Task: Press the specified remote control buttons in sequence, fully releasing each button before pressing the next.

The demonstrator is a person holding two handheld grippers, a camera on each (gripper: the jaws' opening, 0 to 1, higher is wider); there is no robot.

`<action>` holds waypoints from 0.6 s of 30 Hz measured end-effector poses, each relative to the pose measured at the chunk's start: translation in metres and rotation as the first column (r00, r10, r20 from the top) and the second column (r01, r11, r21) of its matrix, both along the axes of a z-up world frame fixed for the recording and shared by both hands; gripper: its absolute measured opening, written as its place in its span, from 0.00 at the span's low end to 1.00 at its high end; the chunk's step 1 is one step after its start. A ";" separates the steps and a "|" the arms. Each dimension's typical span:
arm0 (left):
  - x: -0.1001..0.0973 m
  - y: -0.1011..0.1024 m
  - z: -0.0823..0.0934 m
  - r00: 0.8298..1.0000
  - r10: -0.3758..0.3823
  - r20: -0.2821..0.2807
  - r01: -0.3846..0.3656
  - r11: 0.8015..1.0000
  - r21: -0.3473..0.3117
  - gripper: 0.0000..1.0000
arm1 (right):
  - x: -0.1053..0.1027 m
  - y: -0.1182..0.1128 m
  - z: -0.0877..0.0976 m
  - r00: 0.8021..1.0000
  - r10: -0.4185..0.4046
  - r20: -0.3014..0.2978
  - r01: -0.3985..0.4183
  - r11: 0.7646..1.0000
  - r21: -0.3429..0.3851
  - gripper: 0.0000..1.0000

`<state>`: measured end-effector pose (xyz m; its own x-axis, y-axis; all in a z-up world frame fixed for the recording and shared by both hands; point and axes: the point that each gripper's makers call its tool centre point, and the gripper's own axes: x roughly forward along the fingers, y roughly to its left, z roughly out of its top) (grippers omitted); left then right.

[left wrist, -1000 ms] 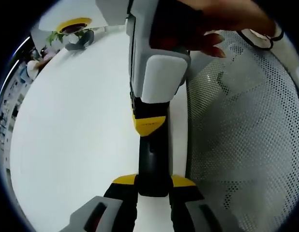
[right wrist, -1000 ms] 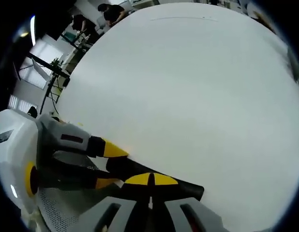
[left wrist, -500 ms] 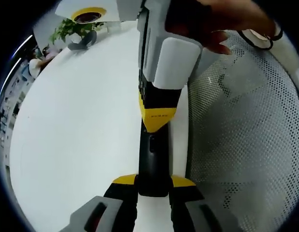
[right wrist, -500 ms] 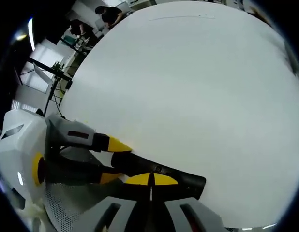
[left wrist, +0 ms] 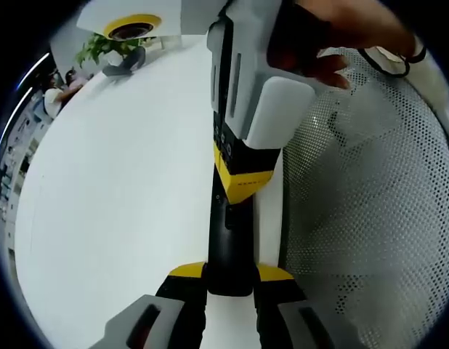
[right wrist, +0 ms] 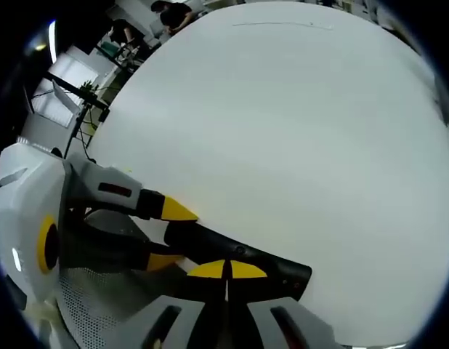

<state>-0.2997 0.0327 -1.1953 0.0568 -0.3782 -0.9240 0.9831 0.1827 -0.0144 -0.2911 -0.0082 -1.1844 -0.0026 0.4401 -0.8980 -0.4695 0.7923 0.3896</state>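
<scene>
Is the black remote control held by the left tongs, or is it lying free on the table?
Held. In the left gripper view the left tongs are shut on the remote control, with their yellow tips against both its sides.

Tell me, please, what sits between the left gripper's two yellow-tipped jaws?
The near end of the black remote control sits there, clamped by the left gripper; the left gripper view shows this, with the right gripper coming down onto it further along.

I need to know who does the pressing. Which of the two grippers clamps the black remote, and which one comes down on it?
The left gripper clamps the black remote at its near end. The right gripper, jaws shut, has its yellow tips on top of it.
</scene>
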 end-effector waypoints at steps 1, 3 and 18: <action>0.000 0.000 0.000 1.000 -0.002 0.001 0.002 1.000 0.002 0.23 | 0.001 0.000 0.000 1.000 0.001 0.000 -0.001 1.000 -0.001 0.00; 0.000 0.000 0.000 1.000 -0.003 0.001 0.003 1.000 0.005 0.23 | 0.001 0.000 -0.001 1.000 -0.004 -0.003 0.004 1.000 -0.002 0.00; 0.000 0.000 0.000 1.000 -0.007 0.000 0.007 1.000 0.023 0.23 | 0.006 0.001 -0.004 1.000 -0.015 -0.019 0.015 1.000 -0.012 0.00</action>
<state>-0.2993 0.0326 -1.1956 0.0547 -0.3571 -0.9325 0.9843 0.1764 -0.0098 -0.2851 -0.0076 -1.1881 -0.0136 0.4297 -0.9029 -0.4500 0.8037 0.3893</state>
